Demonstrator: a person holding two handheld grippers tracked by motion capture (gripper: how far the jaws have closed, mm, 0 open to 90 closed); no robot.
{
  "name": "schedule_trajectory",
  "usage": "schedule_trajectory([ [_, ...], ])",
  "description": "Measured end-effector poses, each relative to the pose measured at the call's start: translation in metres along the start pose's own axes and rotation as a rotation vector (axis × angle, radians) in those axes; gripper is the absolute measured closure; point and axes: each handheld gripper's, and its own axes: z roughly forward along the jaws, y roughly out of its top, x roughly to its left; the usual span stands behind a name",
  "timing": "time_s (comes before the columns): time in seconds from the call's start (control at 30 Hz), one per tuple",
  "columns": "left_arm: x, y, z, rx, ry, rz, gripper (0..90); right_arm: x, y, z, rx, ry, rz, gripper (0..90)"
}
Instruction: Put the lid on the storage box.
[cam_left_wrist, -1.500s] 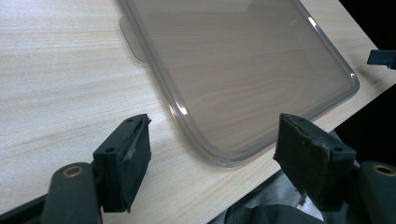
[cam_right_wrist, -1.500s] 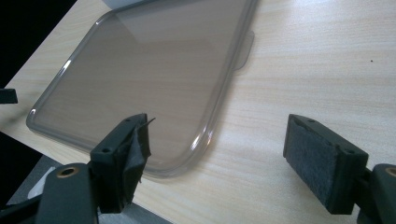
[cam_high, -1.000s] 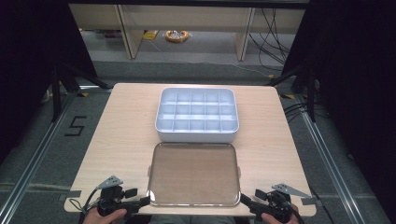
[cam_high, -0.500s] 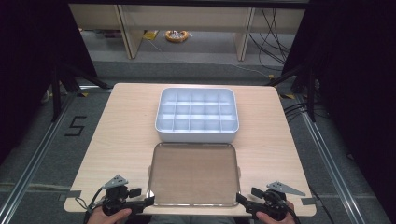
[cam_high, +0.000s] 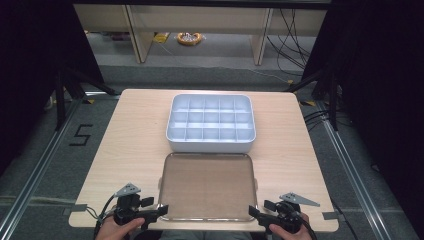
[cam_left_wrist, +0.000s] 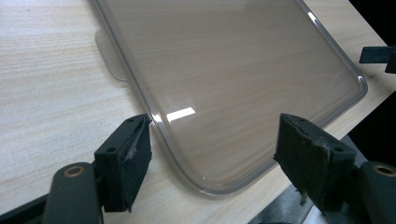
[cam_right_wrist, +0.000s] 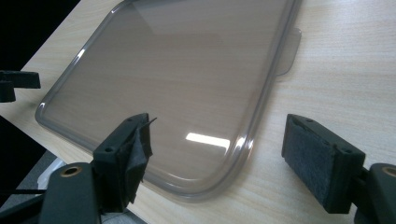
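Your left tool (cam_high: 161, 210) sits at the near left corner of the lid (cam_high: 207, 186), jaws spread wide and straddling that rounded corner without pinching it. Your right tool (cam_high: 254, 213) mirrors it at the near right corner, jaws spread just as wide, one over the clear plastic and one over bare wood. The lid lies flat on the surface (cam_high: 130, 140), near edge close to the surface's front edge. Just behind the lid, the white tray (cam_high: 210, 145) of square compartments rests in the middle of the surface.
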Motion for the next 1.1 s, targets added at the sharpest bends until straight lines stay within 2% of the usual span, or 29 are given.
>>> schedule_trajectory([
  [0.03,0.000,0.000,0.000,0.000,0.000,0.000,26.5,0.000,0.000,0.000,0.000,0.000,0.000,25.3],
  [0.07,0.000,0.001,0.002,0.006,0.003,0.000,26.5,0.004,0.000,0.001,0.002,-0.020,0.045,25.5],
  [0.1,0.000,0.002,0.005,0.015,0.001,0.006,26.5,0.000,0.002,0.004,-0.012,-0.017,0.002,26.0],
  [0.17,0.000,0.003,0.007,0.020,0.003,0.008,26.6,0.001,0.002,0.003,0.004,-0.029,0.001,26.4],
  [0.2,0.000,0.004,0.008,0.020,0.007,0.008,26.7,0.004,0.002,0.004,0.000,-0.022,0.048,26.6],
  [0.23,0.000,0.005,0.009,0.024,0.008,0.008,26.8,-0.001,0.003,0.005,-0.005,-0.032,-0.008,26.9],
  [0.3,0.001,0.006,0.011,0.023,0.013,0.006,27.0,0.000,0.004,0.007,-0.008,-0.025,0.011,27.5],
  [0.37,0.002,0.007,0.012,0.026,0.014,0.007,27.2,-0.001,0.005,0.009,-0.012,-0.017,0.001,28.3],
  [0.4,0.002,0.007,0.013,0.027,0.015,0.007,27.3,0.007,0.004,0.007,0.021,-0.009,0.096,29.0],
  [0.43,0.002,0.007,0.013,0.027,0.015,0.007,27.4,0.000,0.005,0.010,-0.009,-0.021,0.009,29.2],
  [0.5,0.003,0.008,0.013,0.029,0.018,0.008,27.5,0.002,0.006,0.010,0.002,-0.025,0.018,29.6],
  [0.53,0.006,0.009,0.012,0.041,0.023,0.015,27.8,0.000,0.007,0.012,-0.008,-0.026,-0.010,30.7],
  [0.57,0.006,0.009,0.012,0.041,0.023,0.015,28.0,0.000,0.008,0.012,-0.004,-0.004,-0.009,30.7],
  [0.6,0.006,0.009,0.013,0.031,0.032,0.004,28.4,0.000,0.008,0.014,-0.004,-0.027,-0.010,31.3],
  [0.63,0.006,0.009,0.013,0.029,0.035,-0.002,28.7,0.003,0.009,0.013,0.016,-0.025,0.028,31.6],
  [0.67,0.008,0.010,0.012,0.041,0.030,0.021,29.1,-0.001,0.010,0.015,0.000,-0.031,-0.018,31.9],
  [0.7,0.008,0.010,0.014,0.034,0.035,0.014,29.9,0.003,0.010,0.015,0.012,-0.022,0.035,32.2],
  [0.73,0.008,0.010,0.014,0.034,0.035,0.014,30.5,0.003,0.010,0.015,0.012,-0.022,0.035,32.2],
  [0.77,0.009,0.011,0.014,0.043,0.031,0.029,30.5,-0.001,0.011,0.016,0.001,-0.041,-0.017,32.4],
  [0.8,0.003,0.009,0.015,0.047,0.035,-0.067,32.6,-0.001,0.012,0.018,0.000,-0.026,-0.008,33.0],
  [0.87,0.004,0.009,0.016,0.048,0.033,-0.068,34.0,-0.002,0.014,0.020,0.000,-0.032,-0.007,33.4],
  [0.9,0.008,0.010,0.017,0.066,0.028,-0.013,35.2,-0.002,0.014,0.021,0.006,-0.028,0.010,33.8],
  [1.0,0.009,0.010,0.018,0.069,0.032,-0.009,38.4,-0.004,0.016,0.024,0.007,-0.040,-0.005,34.3],
  [1.03,0.013,0.012,0.020,0.054,0.045,0.026,38.9,0.000,0.016,0.026,0.012,-0.028,0.053,34.5],
  [1.07,0.013,0.012,0.020,0.054,0.045,0.026,39.1,-0.001,0.017,0.027,0.015,-0.030,0.045,34.6],
  [1.1,0.012,0.011,0.020,0.067,0.037,0.000,39.0,-0.003,0.018,0.028,0.013,-0.027,0.031,34.6],
])
